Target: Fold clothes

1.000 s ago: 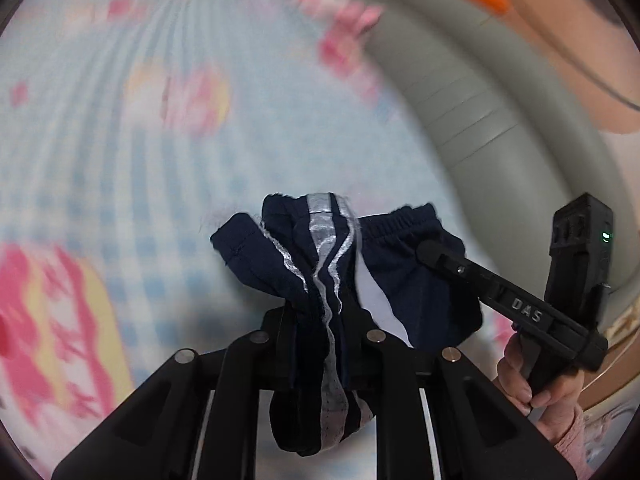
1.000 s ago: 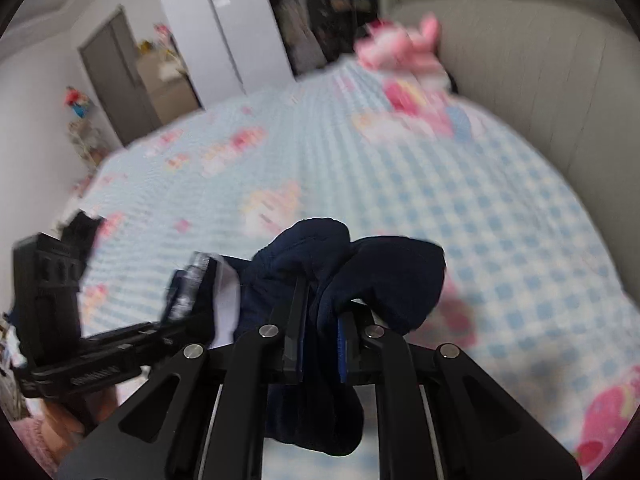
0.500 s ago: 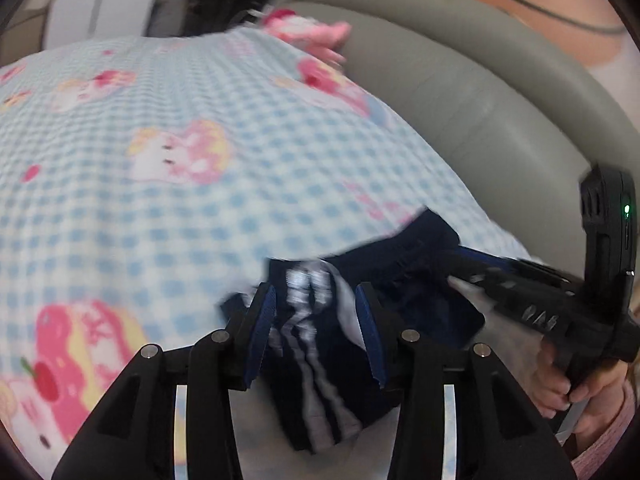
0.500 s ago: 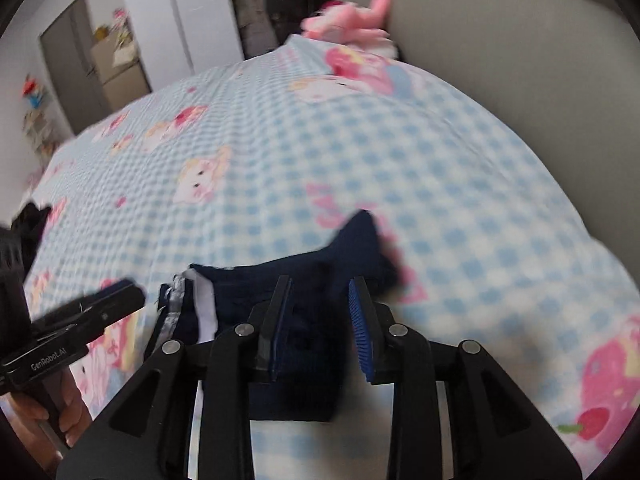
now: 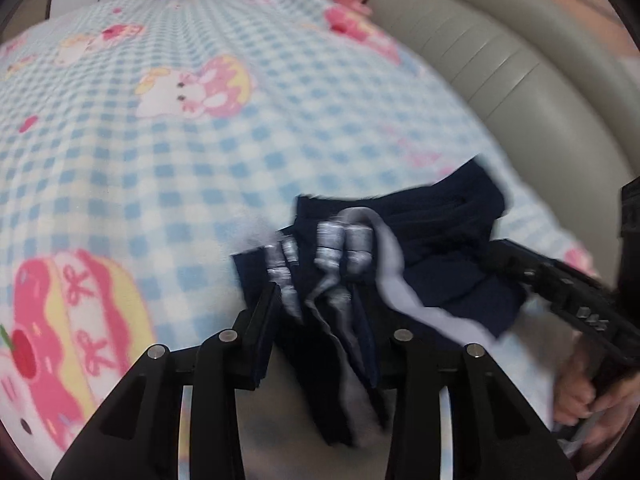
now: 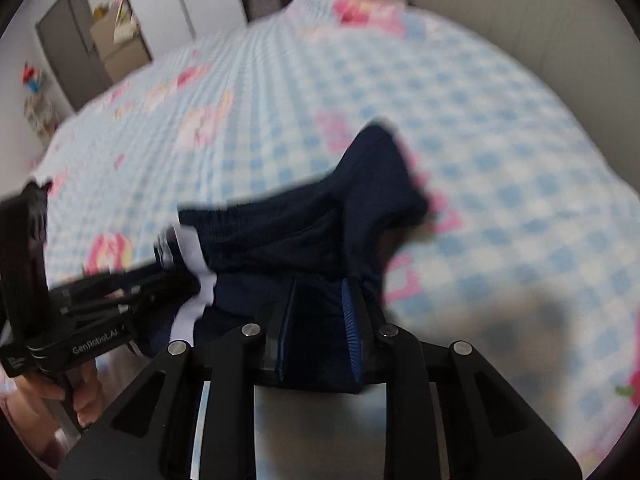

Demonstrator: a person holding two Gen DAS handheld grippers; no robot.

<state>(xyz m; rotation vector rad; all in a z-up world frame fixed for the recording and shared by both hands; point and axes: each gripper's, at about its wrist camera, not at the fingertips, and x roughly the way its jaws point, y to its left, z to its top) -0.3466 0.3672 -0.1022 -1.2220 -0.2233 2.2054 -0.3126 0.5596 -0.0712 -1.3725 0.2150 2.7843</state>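
Tools (image 5: 320, 320) opened wider, shorts (image 5: 440, 248) released

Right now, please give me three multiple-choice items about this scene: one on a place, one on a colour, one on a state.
1. Where does the garment lie?
A. on the checked bedspread
B. on a wooden floor
C. in a basket

2. What is its main colour?
A. red
B. navy
C. green

3. How are the jaws of the left hand-held gripper?
A. open
B. clamped shut
C. out of view

Answers: A, blue-white checks surround it; B, dark navy with pale stripes; A, a wide gap shows between its fingers.
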